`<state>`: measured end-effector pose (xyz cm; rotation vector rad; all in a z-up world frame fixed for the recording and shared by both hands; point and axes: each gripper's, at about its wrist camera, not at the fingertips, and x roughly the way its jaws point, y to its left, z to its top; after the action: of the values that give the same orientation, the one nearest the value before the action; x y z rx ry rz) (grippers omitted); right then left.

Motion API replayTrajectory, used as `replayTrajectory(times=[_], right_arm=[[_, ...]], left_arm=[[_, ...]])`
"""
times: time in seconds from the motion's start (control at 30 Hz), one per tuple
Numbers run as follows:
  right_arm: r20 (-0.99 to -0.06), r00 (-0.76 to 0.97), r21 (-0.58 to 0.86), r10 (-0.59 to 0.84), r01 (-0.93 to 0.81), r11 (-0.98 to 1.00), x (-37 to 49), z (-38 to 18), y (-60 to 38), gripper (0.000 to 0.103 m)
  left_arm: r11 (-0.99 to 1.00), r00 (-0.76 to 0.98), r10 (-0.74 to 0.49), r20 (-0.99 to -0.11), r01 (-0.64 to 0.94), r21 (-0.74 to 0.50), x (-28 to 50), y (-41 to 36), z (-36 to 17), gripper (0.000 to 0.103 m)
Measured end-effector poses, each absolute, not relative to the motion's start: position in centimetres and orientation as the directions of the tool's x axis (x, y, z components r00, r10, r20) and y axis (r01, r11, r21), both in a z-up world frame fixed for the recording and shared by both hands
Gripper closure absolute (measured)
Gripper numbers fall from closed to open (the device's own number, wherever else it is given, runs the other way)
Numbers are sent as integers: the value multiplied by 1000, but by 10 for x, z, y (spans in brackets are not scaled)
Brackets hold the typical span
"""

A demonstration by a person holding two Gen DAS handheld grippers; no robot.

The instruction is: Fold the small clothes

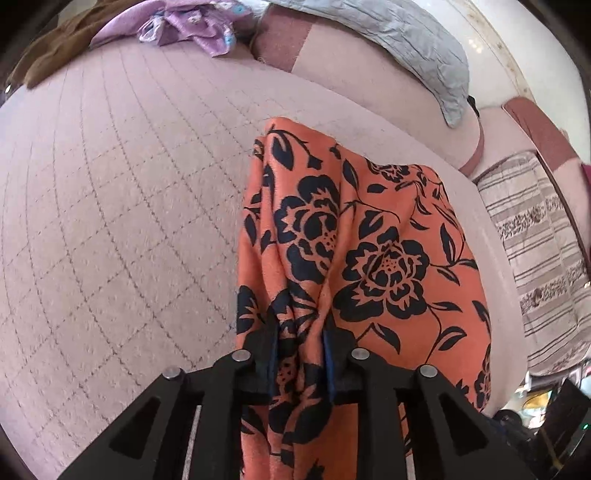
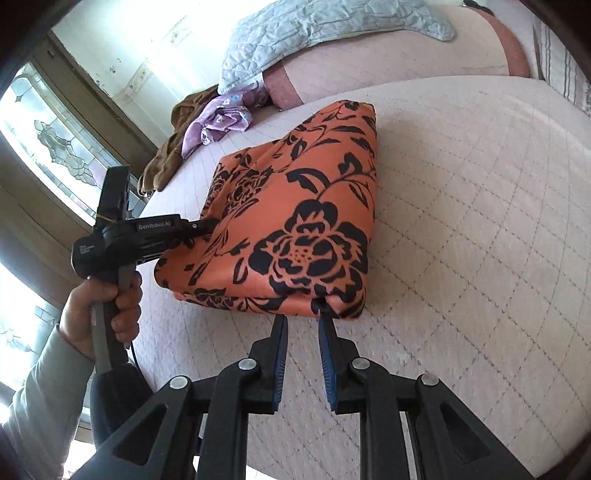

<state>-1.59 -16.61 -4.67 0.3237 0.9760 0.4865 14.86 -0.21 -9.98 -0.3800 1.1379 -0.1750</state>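
An orange garment with a black flower print (image 2: 295,225) lies folded into a thick packet on the quilted pink bed (image 2: 461,221). In the left wrist view the same garment (image 1: 369,240) fills the middle, bunched between the fingers of my left gripper (image 1: 301,332), which is shut on its edge. The left gripper also shows in the right wrist view (image 2: 207,225), held by a hand at the garment's left side. My right gripper (image 2: 303,321) sits at the garment's near corner with its fingers slightly apart, holding nothing; the fingertips just touch the cloth edge.
A purple cloth (image 2: 218,118) and a brown cloth (image 2: 166,155) lie at the bed's far side. A grey-blue quilted pillow (image 2: 314,33) rests at the head. A striped blanket (image 1: 535,240) hangs beside the bed. A stained-glass window (image 2: 55,144) is at the left.
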Motion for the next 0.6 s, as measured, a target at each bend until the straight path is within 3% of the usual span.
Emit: replayTrajectory(times=[0.17,0.27,0.37,0.43,0.47,0.5,0.6], right_arm=[[-703,465,485,538,-240,841,-23,-48,-173,80],[-701,458,508,546,-215,834,-24,-53,-178,79],[-696,459,519,552,-210,829,-26,-52,-182,79],[-679,476,527,559,-214,822,-31,-47,-187,62],[-676,477,535,561,-205,819,-31,-47,-190,32],[-669,482,546,566,-197,814,-32,-48,-193,21],[-639,487,602,595,-164,781,-29,-51,-204,21]], left_arm=[[944,470,-276,-839,-32,-329,126,9,-69,77],[938,407,-258,-876,-111,-327,126,27,-89,59],[923,451,-264,-853,-138,-359,115,31,-68,59],[945,504,-220,-835,-102,-311,102,22,-43,62],[949,527,-221,-821,-79,-306,97,18,-33,62],[949,546,-233,-805,-52,-310,92,13,-24,62],[954,567,-264,-781,33,-299,80,-13,-12,61]])
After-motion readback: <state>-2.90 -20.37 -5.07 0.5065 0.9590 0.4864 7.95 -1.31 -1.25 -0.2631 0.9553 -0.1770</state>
